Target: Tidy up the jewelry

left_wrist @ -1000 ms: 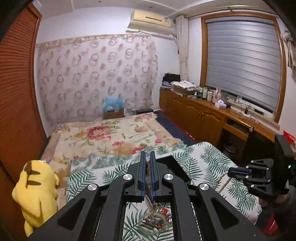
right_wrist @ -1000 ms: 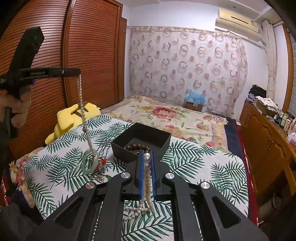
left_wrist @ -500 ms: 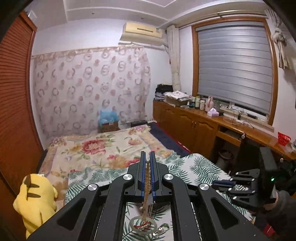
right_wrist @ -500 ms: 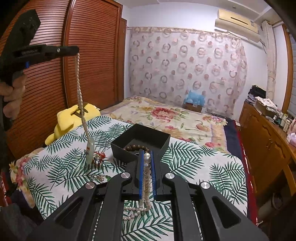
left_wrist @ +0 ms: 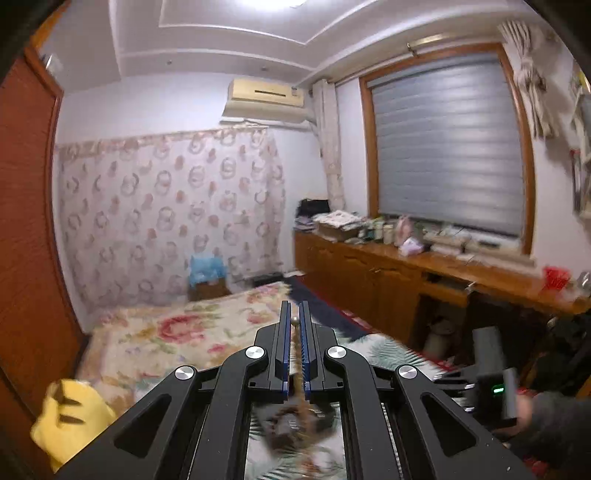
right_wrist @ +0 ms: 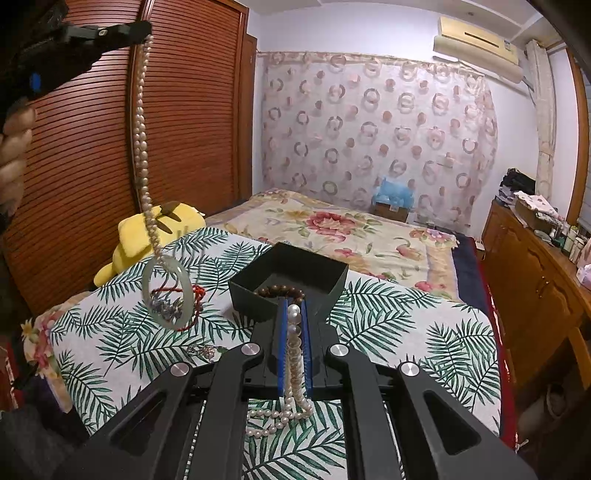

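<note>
The right gripper (right_wrist: 294, 314) pinches a white pearl necklace (right_wrist: 293, 354) between its 2 blue-lined fingers, the loose end pooled on the palm-print cloth (right_wrist: 388, 321) just in front of the black box (right_wrist: 291, 277). A brown bead bracelet (right_wrist: 280, 291) lies inside the box. Left of the box, raised high, the left gripper (right_wrist: 146, 31) clamps a bead strand (right_wrist: 142, 147) from which hangs a pale green bangle (right_wrist: 168, 291).

Box (right_wrist: 291, 275) is set on tablecloth (right_wrist: 388, 314), w/ bead bracelet (right_wrist: 280, 291) inside. Pearl strand (right_wrist: 280, 417) is laid in front of box. Bangle (right_wrist: 168, 293) is hung left of box, above cloth. Plush toy (right_wrist: 147, 236) is seen behind bangle; bed (right_wrist: 332, 229) behind box.
</note>
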Demonstrator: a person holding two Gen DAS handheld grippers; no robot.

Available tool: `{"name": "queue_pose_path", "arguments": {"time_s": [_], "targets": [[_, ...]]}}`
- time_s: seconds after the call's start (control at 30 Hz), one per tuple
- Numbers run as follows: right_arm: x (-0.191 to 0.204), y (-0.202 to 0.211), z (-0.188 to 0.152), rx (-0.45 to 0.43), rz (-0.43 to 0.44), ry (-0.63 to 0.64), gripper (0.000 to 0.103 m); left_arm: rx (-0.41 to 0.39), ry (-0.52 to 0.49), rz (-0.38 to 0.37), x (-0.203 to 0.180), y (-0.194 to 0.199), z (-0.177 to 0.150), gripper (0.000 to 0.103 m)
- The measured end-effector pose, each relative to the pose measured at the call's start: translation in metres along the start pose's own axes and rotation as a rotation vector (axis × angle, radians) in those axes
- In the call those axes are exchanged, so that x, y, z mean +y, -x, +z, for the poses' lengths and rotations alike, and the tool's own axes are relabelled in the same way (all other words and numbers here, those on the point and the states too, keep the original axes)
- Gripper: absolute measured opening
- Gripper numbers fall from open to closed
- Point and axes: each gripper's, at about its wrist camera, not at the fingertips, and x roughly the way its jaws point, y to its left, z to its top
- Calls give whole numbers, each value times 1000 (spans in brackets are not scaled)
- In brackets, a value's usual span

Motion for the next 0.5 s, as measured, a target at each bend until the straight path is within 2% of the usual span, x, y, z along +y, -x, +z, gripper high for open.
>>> {"name": "queue_pose_path", "arguments": {"time_s": [0.07,0.1,0.13,0.2,0.23,0.37,0.5], "targets": [[3,-2,-1,5,2,1,8,149,37,-44,9,-38,-15,4],[3,-3,-1,5,4,2,8,190,46,-49,11,-49,-22,4],[5,-2,-1,3,6,2,8,202,32,-16,10,-58,-33,4],[6,-2,-1,3,10,3,8,197,31,-12,9,-59,-41,4],[6,-4,-1,7,10,4,8,178,47,-26,9,-54,-40,4],[7,-8,-5,25,10,10,8,130,20,-1,8,-40,-31,4],[10,-14,-9,44,33,1,8,125,31,11,13,-39,-31,4]]}}
